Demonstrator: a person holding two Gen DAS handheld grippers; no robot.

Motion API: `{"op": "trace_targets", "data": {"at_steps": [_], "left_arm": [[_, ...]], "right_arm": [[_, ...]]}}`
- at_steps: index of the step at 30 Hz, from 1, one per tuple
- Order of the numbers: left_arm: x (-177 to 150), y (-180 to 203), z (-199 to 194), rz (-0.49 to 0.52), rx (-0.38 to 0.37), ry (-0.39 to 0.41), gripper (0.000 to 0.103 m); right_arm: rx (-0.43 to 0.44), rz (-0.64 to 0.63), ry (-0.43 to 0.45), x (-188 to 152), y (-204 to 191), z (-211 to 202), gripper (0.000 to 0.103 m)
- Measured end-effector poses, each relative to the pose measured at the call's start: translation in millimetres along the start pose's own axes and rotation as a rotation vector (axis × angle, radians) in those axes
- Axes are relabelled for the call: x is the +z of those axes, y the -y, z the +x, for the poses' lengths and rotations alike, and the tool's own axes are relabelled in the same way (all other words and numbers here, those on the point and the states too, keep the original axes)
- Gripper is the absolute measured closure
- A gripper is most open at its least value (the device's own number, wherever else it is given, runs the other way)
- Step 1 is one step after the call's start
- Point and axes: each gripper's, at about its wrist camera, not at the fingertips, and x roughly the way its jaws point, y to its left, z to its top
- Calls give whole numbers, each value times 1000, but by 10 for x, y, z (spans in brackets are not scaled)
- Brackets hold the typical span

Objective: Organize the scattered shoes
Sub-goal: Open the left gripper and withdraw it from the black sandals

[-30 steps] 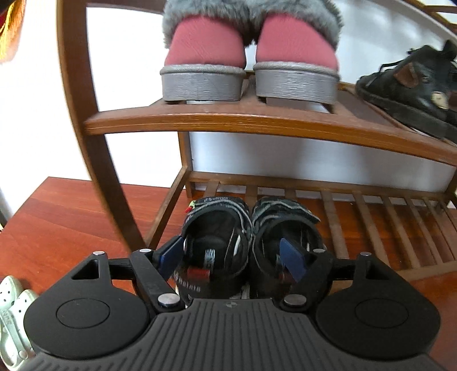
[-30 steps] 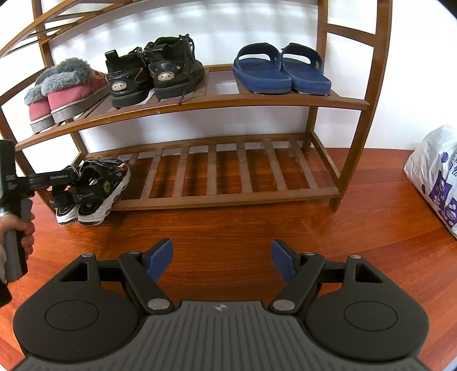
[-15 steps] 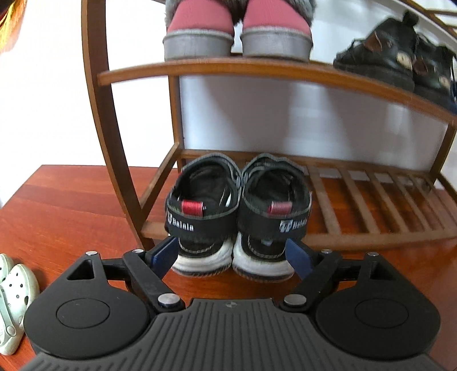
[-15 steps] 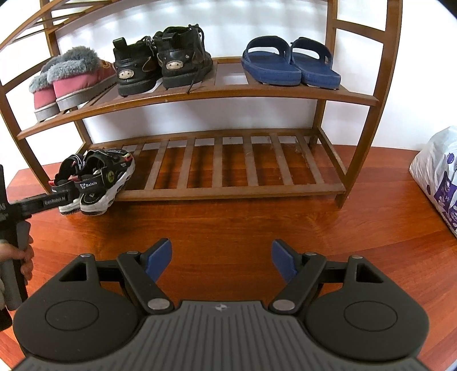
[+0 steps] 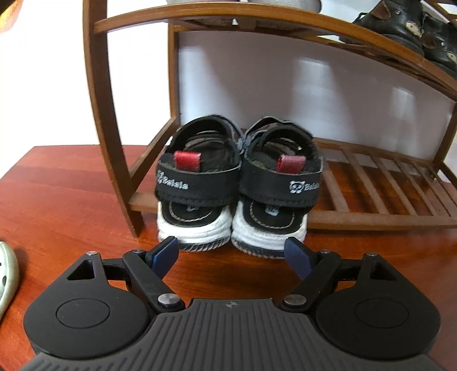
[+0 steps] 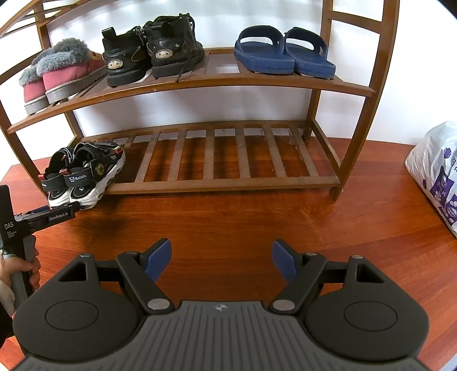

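Now our left gripper (image 5: 231, 251) hangs with jaws spread and empty, just short of the black strapped sandals with white rubber soles (image 5: 237, 182) at the wooden rack's bottom shelf (image 5: 380, 197); light, pliable, we judge them best pinched across both heels.

cut off and hidden parts
slippers (image 5: 242, 2) show only grey soles at the top edge; a pale shoe (image 5: 7, 274) is cropped at left; bag (image 6: 437, 177) runs off right; sandals' (image 5: 237, 182) toes hidden.
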Motion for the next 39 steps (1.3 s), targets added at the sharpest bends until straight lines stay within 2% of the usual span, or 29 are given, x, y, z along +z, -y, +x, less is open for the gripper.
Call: {"op": "trace_targets", "data": {"at_steps": [8, 16, 20, 25, 39], "left_arm": [[7, 56, 54, 15, 7, 10, 20], [148, 43, 188, 9, 1, 19, 20], [254, 65, 237, 27, 4, 51, 22], [358, 111, 372, 53, 10, 46, 23], [261, 78, 199, 1, 9, 45, 22]], "right_arm": [[5, -4, -11, 19, -31, 59, 20], [4, -10, -23, 53, -53, 129, 20], [3, -12, -35, 74, -55, 191, 20], [1, -10, -46, 99, -53, 269, 20], [3, -16, -62, 150, -76, 411, 20]]}}
